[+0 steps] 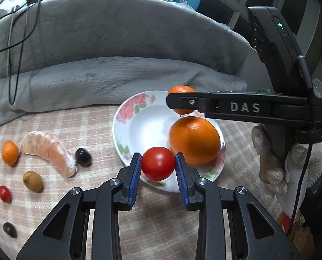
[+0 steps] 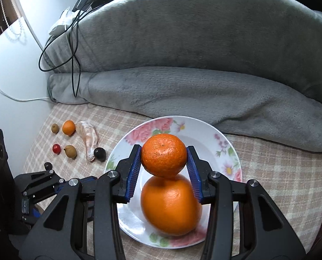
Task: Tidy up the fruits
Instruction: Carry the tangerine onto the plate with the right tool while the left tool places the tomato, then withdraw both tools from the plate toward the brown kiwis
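My left gripper (image 1: 158,166) is shut on a red tomato (image 1: 158,165) and holds it over the near rim of a white floral plate (image 1: 139,121). A large orange (image 1: 194,140) lies on the plate. My right gripper (image 2: 164,158) is shut on a small mandarin (image 2: 164,155), held above the large orange (image 2: 170,205) and the plate (image 2: 228,151). In the left wrist view the right gripper reaches in from the right, and the mandarin (image 1: 181,90) shows behind its finger.
On the checked cloth left of the plate lie a peeled citrus segment (image 1: 50,149), a small mandarin (image 1: 9,152), a dark grape (image 1: 82,157), a brown fruit (image 1: 33,181), a cherry tomato (image 1: 4,193) and another dark fruit (image 1: 9,229). A grey blanket (image 1: 117,49) is heaped behind.
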`<state>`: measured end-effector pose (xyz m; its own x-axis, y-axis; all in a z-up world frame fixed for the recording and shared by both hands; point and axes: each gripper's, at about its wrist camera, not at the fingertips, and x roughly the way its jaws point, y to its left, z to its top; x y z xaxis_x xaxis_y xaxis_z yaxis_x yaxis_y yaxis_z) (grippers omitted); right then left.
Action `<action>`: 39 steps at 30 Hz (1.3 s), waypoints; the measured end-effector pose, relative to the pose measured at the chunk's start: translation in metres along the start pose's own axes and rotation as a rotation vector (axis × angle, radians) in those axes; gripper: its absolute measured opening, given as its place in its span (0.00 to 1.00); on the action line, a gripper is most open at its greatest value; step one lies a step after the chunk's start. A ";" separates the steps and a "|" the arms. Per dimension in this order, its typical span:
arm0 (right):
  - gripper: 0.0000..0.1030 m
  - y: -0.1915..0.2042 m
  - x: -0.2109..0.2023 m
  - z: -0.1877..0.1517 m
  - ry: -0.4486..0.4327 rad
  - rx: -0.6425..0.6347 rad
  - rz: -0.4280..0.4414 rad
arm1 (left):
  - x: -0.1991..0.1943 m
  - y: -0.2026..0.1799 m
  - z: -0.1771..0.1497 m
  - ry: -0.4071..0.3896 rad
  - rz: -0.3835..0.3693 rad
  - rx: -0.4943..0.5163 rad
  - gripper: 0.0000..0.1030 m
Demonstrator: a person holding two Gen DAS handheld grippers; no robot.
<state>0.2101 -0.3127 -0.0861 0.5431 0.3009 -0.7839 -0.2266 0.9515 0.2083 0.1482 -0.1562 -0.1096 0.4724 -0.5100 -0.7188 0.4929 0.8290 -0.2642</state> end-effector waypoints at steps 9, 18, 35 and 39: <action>0.42 -0.005 0.002 0.000 0.001 0.012 -0.004 | 0.005 -0.008 0.003 0.009 -0.014 0.018 0.29; 0.80 -0.003 -0.009 0.003 -0.061 0.010 -0.041 | -0.001 -0.010 0.005 -0.006 -0.015 0.024 0.56; 0.87 0.013 -0.038 0.006 -0.142 0.016 -0.063 | -0.029 -0.001 0.003 -0.047 0.005 0.013 0.62; 0.87 0.020 -0.045 0.006 -0.160 0.023 -0.057 | -0.041 0.010 0.002 -0.063 0.019 -0.003 0.62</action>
<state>0.1861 -0.3071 -0.0430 0.6768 0.2509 -0.6921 -0.1741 0.9680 0.1806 0.1355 -0.1278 -0.0817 0.5265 -0.5078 -0.6819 0.4816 0.8391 -0.2530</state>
